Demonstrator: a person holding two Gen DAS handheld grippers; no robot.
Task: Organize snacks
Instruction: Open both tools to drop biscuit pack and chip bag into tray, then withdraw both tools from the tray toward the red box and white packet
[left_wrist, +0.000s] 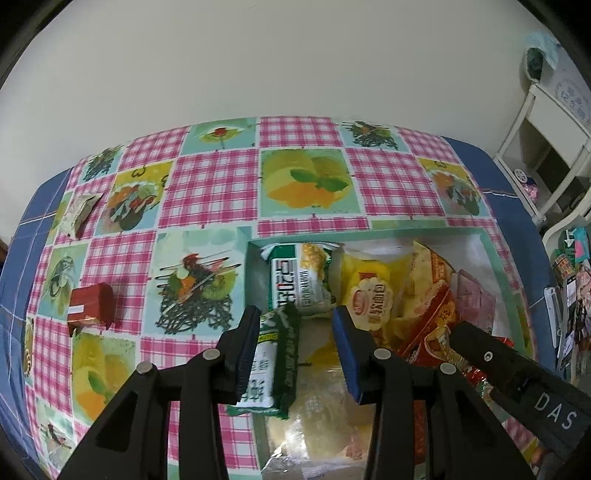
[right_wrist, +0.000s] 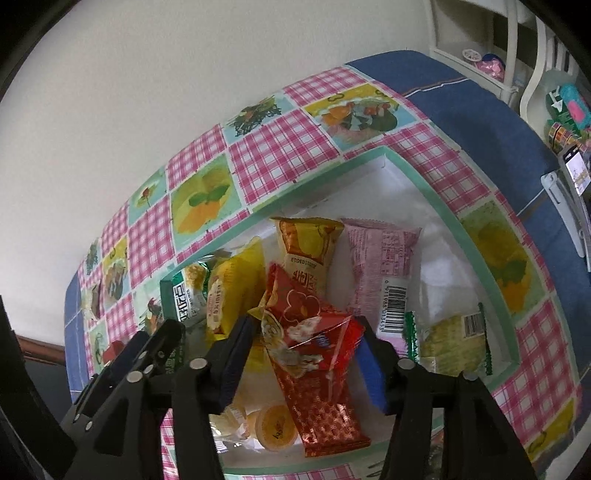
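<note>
Two grippers are over the same white box (right_wrist: 436, 206) with the mint-green rim, sitting on a table with a pink-check fruit-print cloth (left_wrist: 214, 184). The left gripper (left_wrist: 295, 345) has a green and white snack packet (left_wrist: 275, 363) lying against its left pad only, with a clear gap to the right pad, so the jaws are parted and not squeezing it; the packet hangs over the box's left edge. The right gripper (right_wrist: 301, 363) has a red patterned packet (right_wrist: 314, 354) between its pads, but the jaws look spread and I can't tell if the pads actually touch it. The box already holds a bunch of stuff: a yellow packet (right_wrist: 231, 291), an orange one (right_wrist: 306, 247), a pink one (right_wrist: 384, 258) and a pale green one (right_wrist: 452, 343). Out on the cloth, well away from the box, there's a small red packet (left_wrist: 92, 306) and a pale wrapped one (left_wrist: 77, 214).
</note>
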